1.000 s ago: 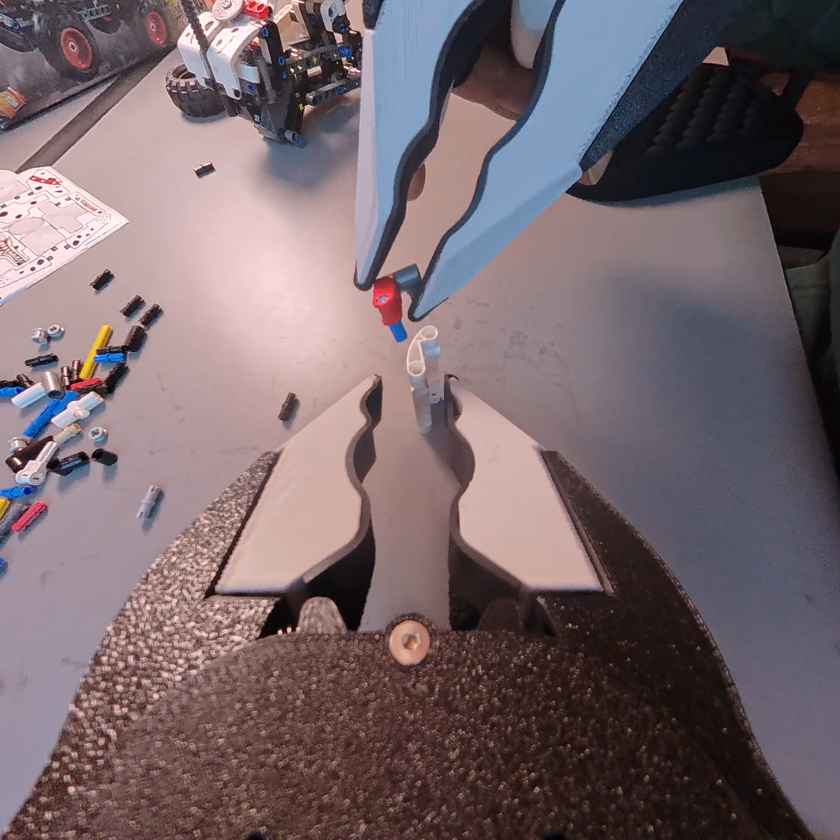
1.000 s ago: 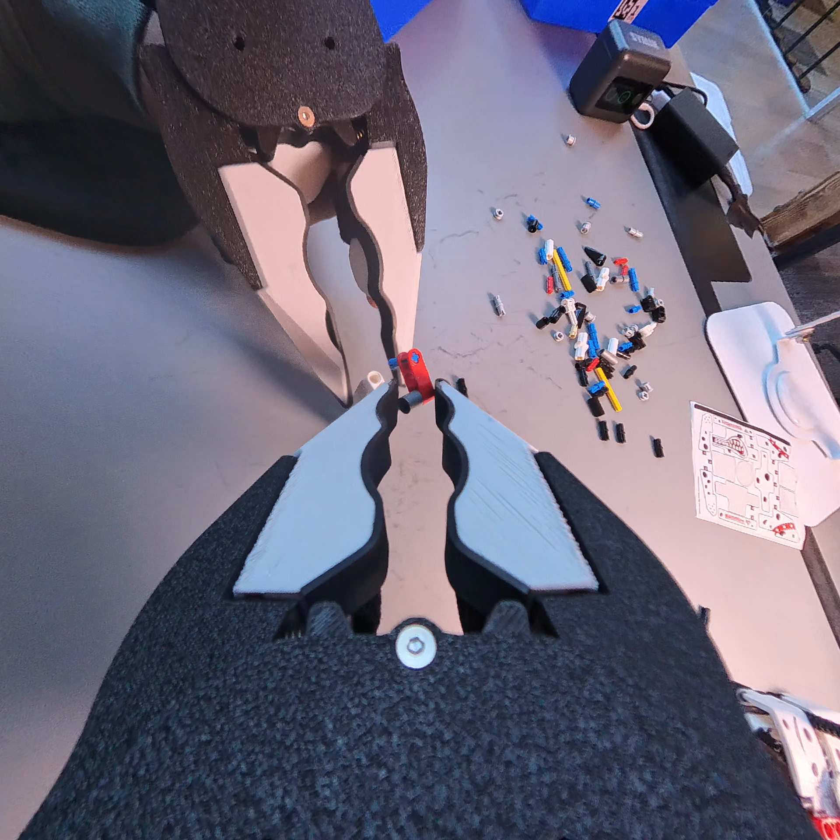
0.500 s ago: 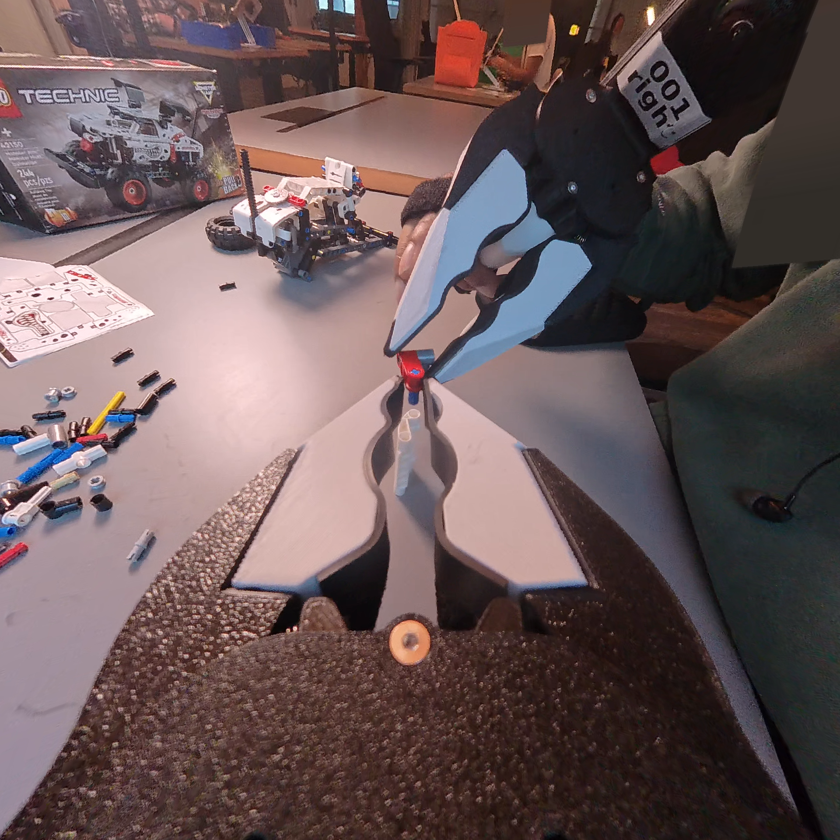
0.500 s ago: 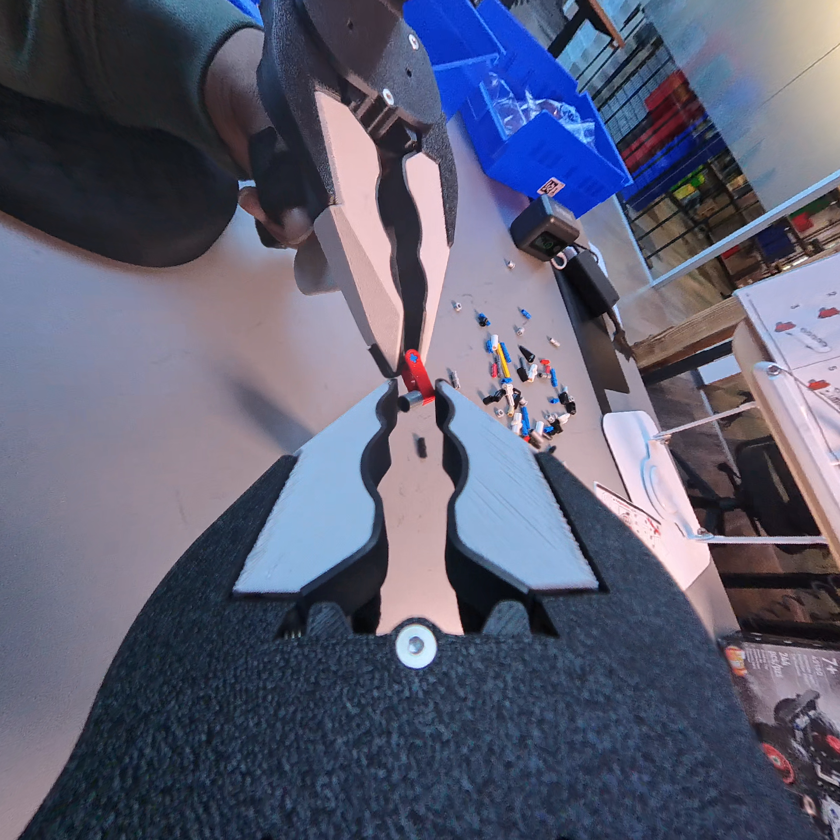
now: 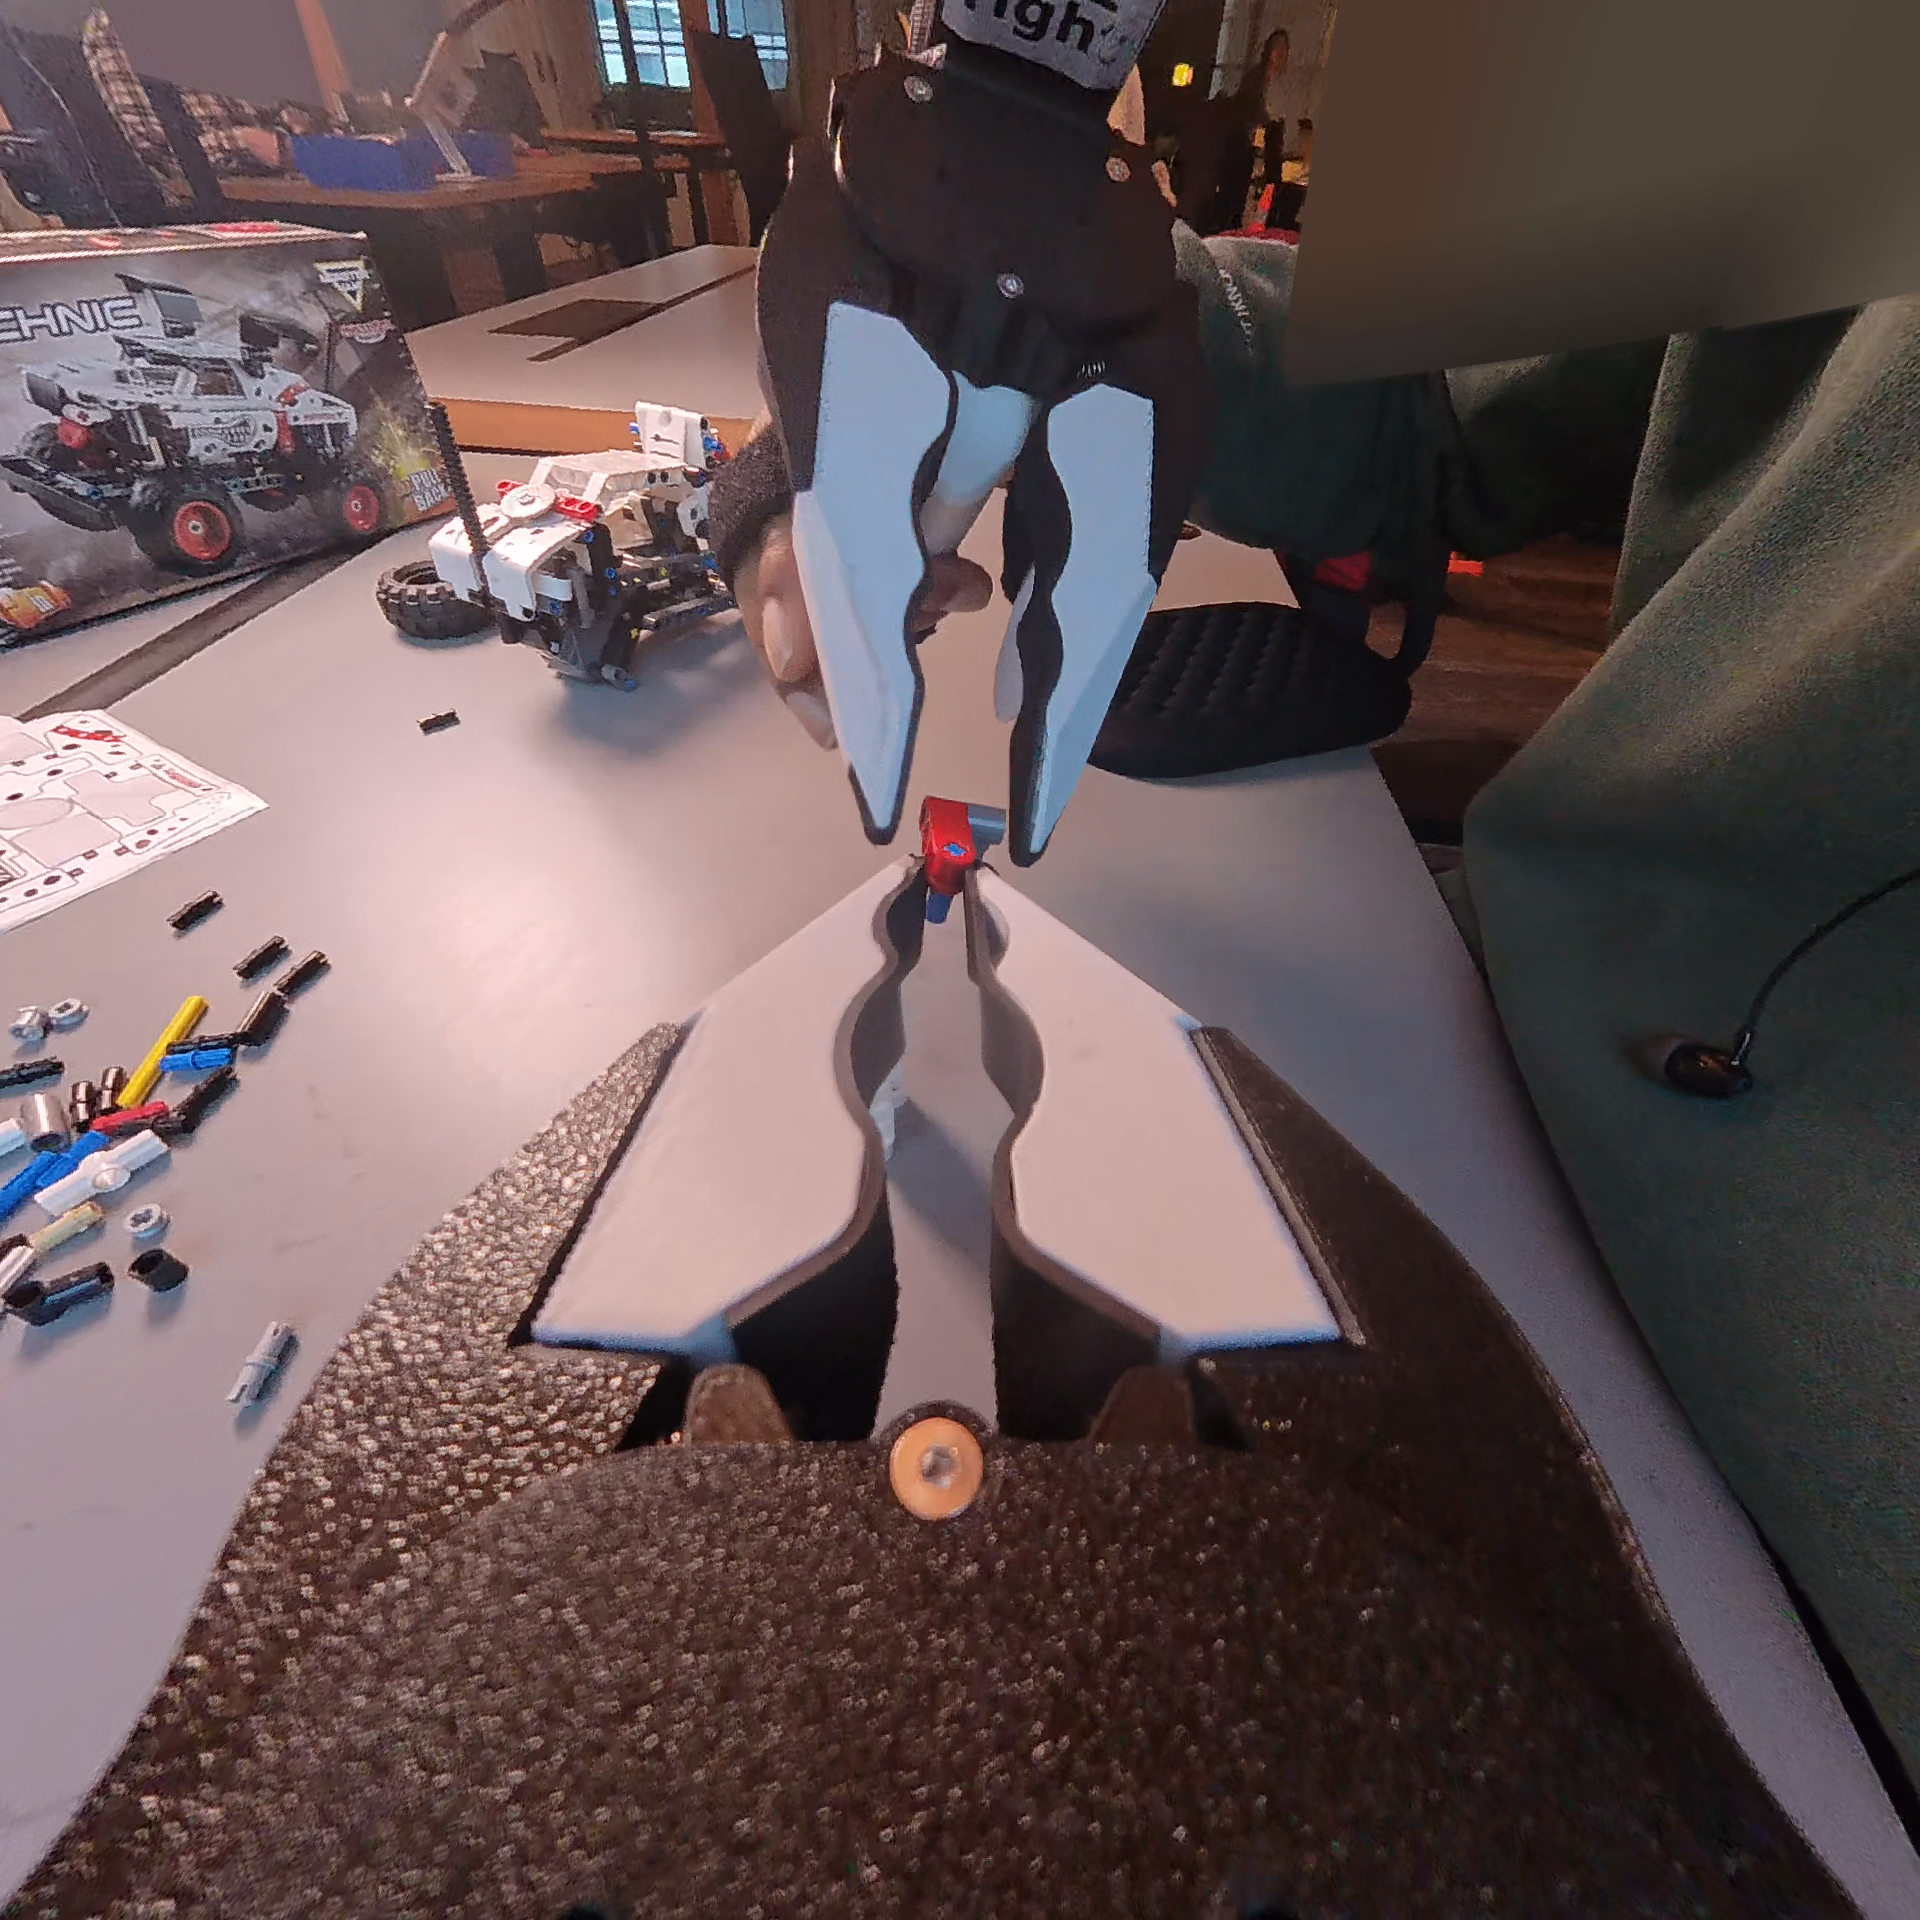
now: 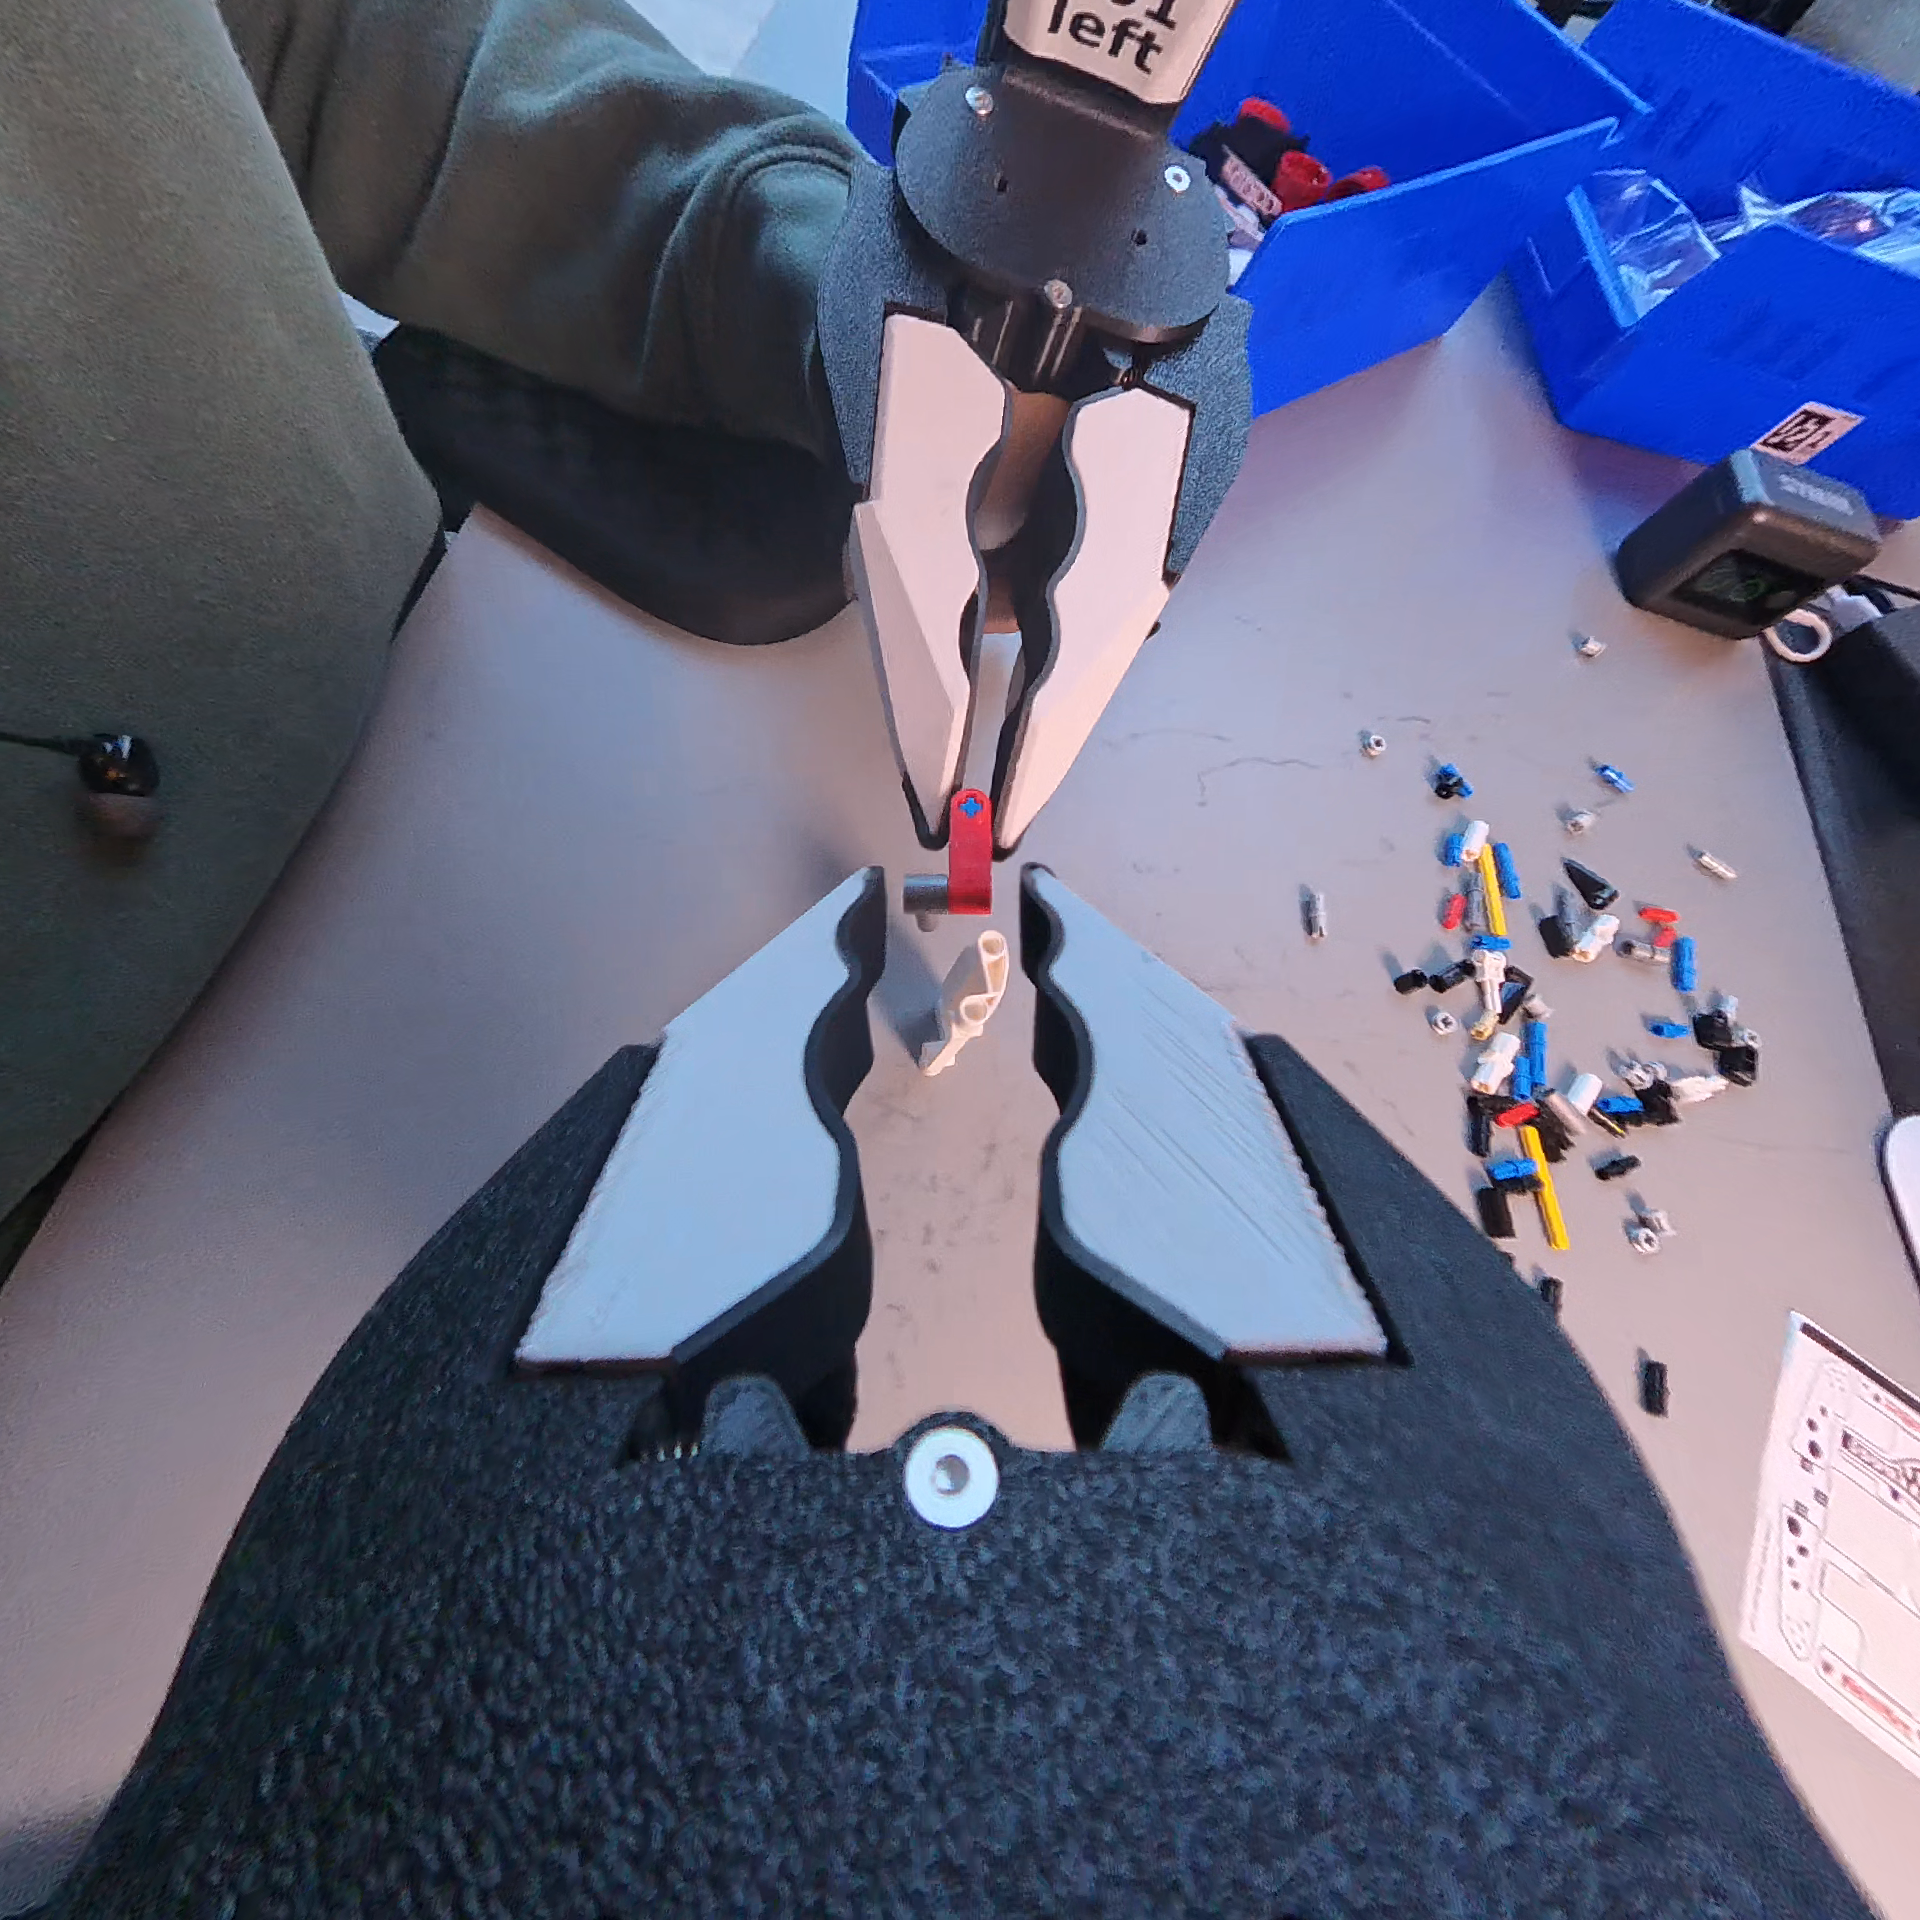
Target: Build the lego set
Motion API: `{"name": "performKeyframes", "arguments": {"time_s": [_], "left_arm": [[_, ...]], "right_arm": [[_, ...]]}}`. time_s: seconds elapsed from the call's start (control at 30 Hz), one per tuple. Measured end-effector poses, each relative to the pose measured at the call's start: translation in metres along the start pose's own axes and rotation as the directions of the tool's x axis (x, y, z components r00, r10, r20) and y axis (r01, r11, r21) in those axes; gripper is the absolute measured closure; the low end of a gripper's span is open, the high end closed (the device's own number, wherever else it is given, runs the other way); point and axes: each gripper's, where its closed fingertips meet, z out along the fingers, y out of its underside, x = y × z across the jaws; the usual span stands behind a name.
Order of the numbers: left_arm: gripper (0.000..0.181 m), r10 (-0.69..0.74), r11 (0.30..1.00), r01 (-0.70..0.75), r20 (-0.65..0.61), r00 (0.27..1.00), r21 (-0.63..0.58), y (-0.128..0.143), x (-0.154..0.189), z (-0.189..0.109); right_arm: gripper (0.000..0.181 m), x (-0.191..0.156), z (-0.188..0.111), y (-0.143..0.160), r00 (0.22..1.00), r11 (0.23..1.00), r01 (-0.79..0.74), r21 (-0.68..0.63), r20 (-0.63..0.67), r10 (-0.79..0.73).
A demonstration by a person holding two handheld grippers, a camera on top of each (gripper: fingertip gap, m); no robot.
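Observation:
A small red lego connector (image 6: 969, 852) with a grey pin (image 6: 923, 891) on its side and a blue axle through it is held above the grey table. My left gripper (image 6: 968, 831) comes in from the far side and is shut on the red connector's far end. In the left wrist view my left gripper (image 5: 943, 894) pinches the connector (image 5: 948, 847) at its tips. My right gripper (image 6: 951, 883) is open, its tips either side of the grey pin, not touching. It also shows in the left wrist view (image 5: 951, 842). A white lego beam (image 6: 971, 997) lies loose on the table below.
A partly built white truck (image 5: 582, 561), its box (image 5: 197, 416) and a printed sheet (image 5: 94, 800) are at the far left. Loose small pieces (image 6: 1538, 1018) are scattered beside the grippers. Blue bins (image 6: 1455, 208) and a black device (image 6: 1745, 561) stand at the table edge. A green sleeve (image 6: 520, 208) is close. My left and right fingertips are right by each other.
The right gripper has opened and let go of the red connector. The left gripper has shut on it. The white beam now lies on the table. Both grippers have levelled out.

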Motion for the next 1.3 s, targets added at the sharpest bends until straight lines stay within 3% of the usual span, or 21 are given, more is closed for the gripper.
{"name": "performKeyframes", "arguments": {"time_s": [0.07,0.2,0.3,0.4,0.6,1.0,1.3], "left_arm": [[0.175,-0.009,1.0,0.009,0.014,1.0,0.0,0.001,-0.003,0.0],[0.174,-0.032,0.999,0.034,0.052,0.998,-0.023,0.007,-0.013,0.001],[0.154,-0.048,0.989,0.059,0.086,0.995,-0.133,0.028,-0.021,0.001],[0.15,-0.059,0.975,0.079,0.099,0.993,-0.209,0.043,-0.022,0.005],[0.153,-0.039,0.954,0.069,0.107,0.994,-0.291,0.057,-0.022,0.015],[0.16,-0.051,0.953,0.08,0.106,0.993,-0.293,0.059,-0.022,0.014],[0.173,-0.029,0.95,0.06,0.103,0.994,-0.307,0.06,-0.02,0.021]], "right_arm": [[0.165,0.002,0.002,0.001,1.0,1.0,0.001,0.005,0.007,-0.001],[0.165,0.009,0.004,0.006,0.999,0.999,-0.052,0.003,0.012,0.052],[0.166,0.013,0.007,0.019,0.992,0.992,-0.122,-0.023,0.008,0.122],[0.166,0.011,0.007,0.024,0.983,0.984,-0.18,0.006,0.029,0.18],[0.166,0.009,0.01,0.029,0.969,0.968,-0.242,0.066,0.075,0.238],[0.166,0.011,0.016,0.036,0.967,0.97,-0.242,0.038,0.092,0.237],[0.166,0.01,0.017,0.036,0.986,0.988,-0.152,-0.001,0.074,0.152]]}}
